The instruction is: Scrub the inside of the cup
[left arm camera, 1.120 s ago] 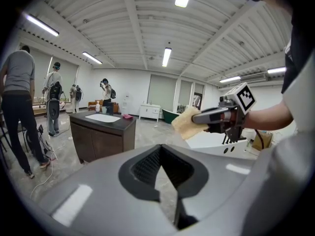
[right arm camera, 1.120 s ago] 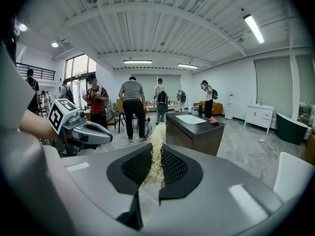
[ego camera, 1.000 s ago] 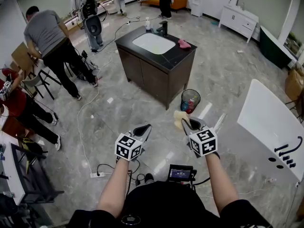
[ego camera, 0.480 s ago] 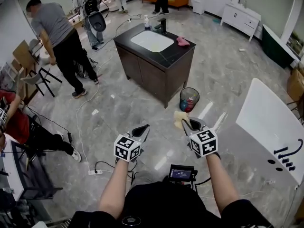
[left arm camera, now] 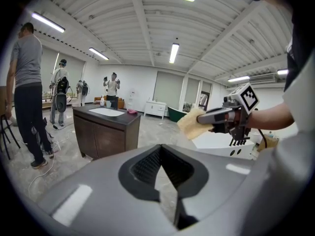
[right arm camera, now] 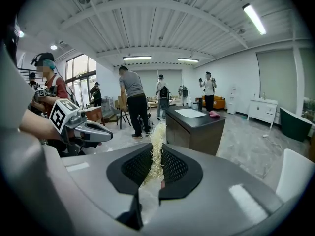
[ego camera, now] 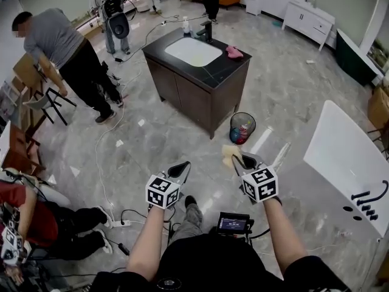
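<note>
Right tool [ego camera: 237,157] clamped on yellow sponge [ego camera: 228,152], its length pointing forward, left tool [ego camera: 185,165] closed, empty

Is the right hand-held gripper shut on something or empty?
Shut on a yellow scrub pad: the right hand-held gripper pinches the fibrous pad between its jaws, and it sticks out past the tips.

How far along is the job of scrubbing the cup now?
Done: only the tool is picked up; the right gripper is shut on a pale yellow fibrous scrubbing pad. In hand: nothing else; the left gripper is shut and empty. Left: everything. No cup is held, and the dark cabinet with a white sink stands across the floor ahead.
</note>
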Demonstrator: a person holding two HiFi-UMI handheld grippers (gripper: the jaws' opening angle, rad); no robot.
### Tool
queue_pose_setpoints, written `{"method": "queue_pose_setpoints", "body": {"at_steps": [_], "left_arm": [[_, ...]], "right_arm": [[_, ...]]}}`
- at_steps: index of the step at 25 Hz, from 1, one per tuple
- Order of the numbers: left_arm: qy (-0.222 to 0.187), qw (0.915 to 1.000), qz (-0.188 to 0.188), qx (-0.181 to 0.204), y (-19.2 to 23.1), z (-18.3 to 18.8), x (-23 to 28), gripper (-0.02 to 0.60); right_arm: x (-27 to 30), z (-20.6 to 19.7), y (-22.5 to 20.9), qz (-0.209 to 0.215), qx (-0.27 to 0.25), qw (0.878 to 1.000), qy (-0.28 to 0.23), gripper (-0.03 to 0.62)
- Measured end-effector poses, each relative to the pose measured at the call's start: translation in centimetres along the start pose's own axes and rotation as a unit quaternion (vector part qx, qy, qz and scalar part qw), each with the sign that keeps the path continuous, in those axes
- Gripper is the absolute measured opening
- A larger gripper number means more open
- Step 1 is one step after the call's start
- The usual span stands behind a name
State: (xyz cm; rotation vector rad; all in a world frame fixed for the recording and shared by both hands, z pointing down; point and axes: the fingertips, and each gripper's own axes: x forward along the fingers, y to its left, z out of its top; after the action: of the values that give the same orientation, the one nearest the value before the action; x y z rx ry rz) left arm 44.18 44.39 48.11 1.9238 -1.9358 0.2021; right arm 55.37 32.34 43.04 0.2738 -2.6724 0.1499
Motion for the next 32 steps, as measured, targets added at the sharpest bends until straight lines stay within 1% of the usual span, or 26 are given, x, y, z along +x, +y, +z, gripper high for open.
{"method": "queue_pose_setpoints", "body": {"at_steps": [5, 10, 14, 21, 28, 32], "left_arm": [[-0.001, 0.9999, -0.014, -0.005, 3.4, 1.2, 2.4, 0.000], [-0.011, 0.9997, -0.021, -0.007, 8.7, 3.9, 4.1, 0.000], [-0.016, 0.9995, -0.028, -0.006, 12.6, 5.5, 5.0, 0.000], [-0.012, 0.9993, -0.032, -0.017, 17.8, 5.6, 5.6, 0.000], [-0.004, 0.9992, -0.034, -0.021, 20.7, 5.9, 6.1, 0.000], [0.003, 0.9991, -0.033, -0.028, 22.5, 5.9, 7.4, 0.000]], "right_arm": [[3.5, 1.9, -1.8, -0.015, -0.002, 1.000, 0.008, 0.044], [8.1, 5.6, -2.4, -0.021, -0.005, 1.000, 0.002, 0.044], [11.6, 7.6, -2.7, -0.027, -0.010, 1.000, 0.006, 0.044], [16.5, 9.8, -2.3, -0.030, -0.018, 0.999, 0.015, 0.044], [19.8, 10.4, -2.5, -0.026, -0.012, 0.999, 0.024, 0.044], [21.7, 11.0, -3.1, -0.022, -0.003, 0.999, 0.024, 0.044]]}}
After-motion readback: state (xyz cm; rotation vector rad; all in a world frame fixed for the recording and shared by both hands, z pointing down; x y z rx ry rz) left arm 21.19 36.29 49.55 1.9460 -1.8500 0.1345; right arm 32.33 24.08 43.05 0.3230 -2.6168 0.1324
